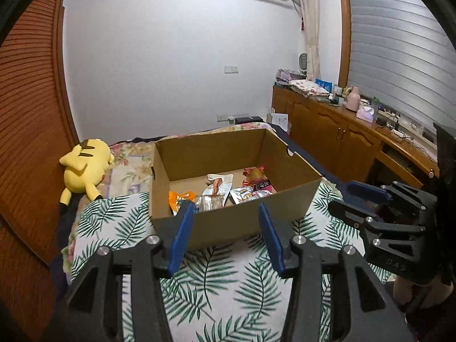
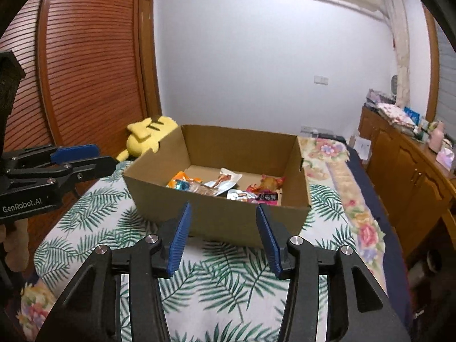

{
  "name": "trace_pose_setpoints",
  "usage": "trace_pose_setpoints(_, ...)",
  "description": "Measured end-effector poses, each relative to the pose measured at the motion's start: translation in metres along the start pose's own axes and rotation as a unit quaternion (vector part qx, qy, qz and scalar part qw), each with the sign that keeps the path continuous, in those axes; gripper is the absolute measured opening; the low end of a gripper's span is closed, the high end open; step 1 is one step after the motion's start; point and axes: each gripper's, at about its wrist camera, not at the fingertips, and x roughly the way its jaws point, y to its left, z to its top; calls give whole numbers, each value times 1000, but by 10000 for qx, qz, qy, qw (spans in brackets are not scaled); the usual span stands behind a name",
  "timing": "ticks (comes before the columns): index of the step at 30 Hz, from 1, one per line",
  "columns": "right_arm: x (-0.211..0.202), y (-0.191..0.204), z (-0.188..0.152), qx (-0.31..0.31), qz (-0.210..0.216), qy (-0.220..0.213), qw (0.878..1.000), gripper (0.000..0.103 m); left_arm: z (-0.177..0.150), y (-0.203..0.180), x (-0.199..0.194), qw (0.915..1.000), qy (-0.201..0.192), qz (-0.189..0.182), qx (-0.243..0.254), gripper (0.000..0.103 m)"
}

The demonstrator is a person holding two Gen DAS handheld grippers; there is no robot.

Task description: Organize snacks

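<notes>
We hold both tongs, left [image 1: 225,209] and right [image 2: 222,209], spread and empty before the snack-filled cardboard box [image 1: 228,225] on the bed [image 1: 228,279].

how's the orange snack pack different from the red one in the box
The orange snack pack lies at the left end of the cardboard box, by the near wall; the red snack pack sits toward the right end, farther back. The orange one lies flat, the red looks puffed. Both are loose inside the box, untouched.

Black-framed left gripper [image 1: 225,208] and right gripper [image 2: 222,209], blue ribbed pads, silver screws.
</notes>
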Motion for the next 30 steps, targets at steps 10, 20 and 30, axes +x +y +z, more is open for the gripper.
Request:
trace_pose_setpoints(10,-42,12,-20,88,-277,-237,9993,67,-31,-12,-51,9987,-486,153,61,67)
trace_pose_setpoints(20,-68,16,-33,237,-427,-464,9977,94,-48,-20,-79,9975,-689,187,3,81)
trace_pose_setpoints(30,-85,21,-42,216,-565,-630,9962,103,-64,-26,-92,9953,-757,602,-89,99)
